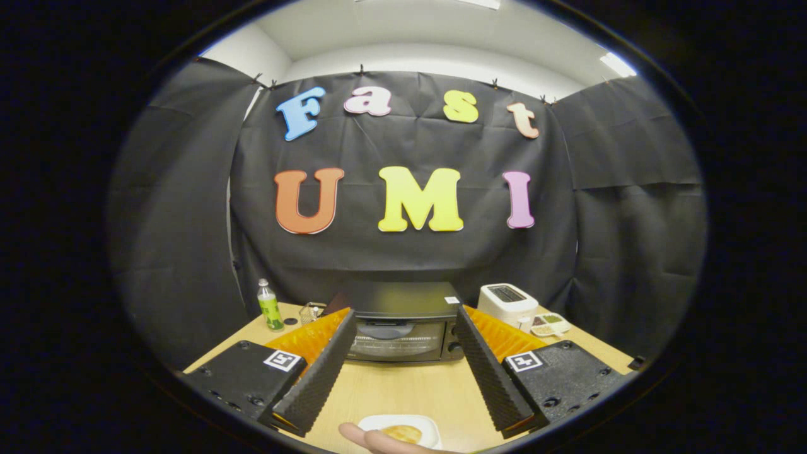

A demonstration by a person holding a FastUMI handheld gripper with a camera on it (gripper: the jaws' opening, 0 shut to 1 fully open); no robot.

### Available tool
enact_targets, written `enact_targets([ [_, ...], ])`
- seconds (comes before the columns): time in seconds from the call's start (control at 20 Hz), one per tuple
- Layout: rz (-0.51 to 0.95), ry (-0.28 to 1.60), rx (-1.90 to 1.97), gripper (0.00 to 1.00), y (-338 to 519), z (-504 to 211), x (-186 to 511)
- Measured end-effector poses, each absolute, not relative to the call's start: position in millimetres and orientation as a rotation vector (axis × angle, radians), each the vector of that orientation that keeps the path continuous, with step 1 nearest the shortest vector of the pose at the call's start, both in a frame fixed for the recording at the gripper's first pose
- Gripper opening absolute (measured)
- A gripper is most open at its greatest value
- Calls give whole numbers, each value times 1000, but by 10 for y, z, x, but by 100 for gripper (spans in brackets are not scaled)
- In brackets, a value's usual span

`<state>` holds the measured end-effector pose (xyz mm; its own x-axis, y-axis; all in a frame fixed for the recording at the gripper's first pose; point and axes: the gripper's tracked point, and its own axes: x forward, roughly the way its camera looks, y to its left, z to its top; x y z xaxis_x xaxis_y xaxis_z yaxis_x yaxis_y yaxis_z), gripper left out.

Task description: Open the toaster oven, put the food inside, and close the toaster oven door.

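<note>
Toaster oven door shut, facing open hand-held gripper.

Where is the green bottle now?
In the gripper view, the green bottle stands on the table, beyond the open claw, beside the toaster oven.

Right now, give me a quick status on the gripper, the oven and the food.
Gripper open, holding nothing. Toaster oven beyond the fingers, door shut. Food on white plate between the fingers; a finger rests at the plate.
</note>
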<state>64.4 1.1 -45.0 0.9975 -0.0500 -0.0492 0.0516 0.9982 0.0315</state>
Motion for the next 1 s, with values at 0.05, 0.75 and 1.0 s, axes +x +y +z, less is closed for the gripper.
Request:
enact_targets([
  [0.05,-51,57,37,100,19,-487,716],
  [0.75,-44,121,5,100,111,-871,1735],
  [1.0,-45,182,23,100,79,-1245,2180],
])
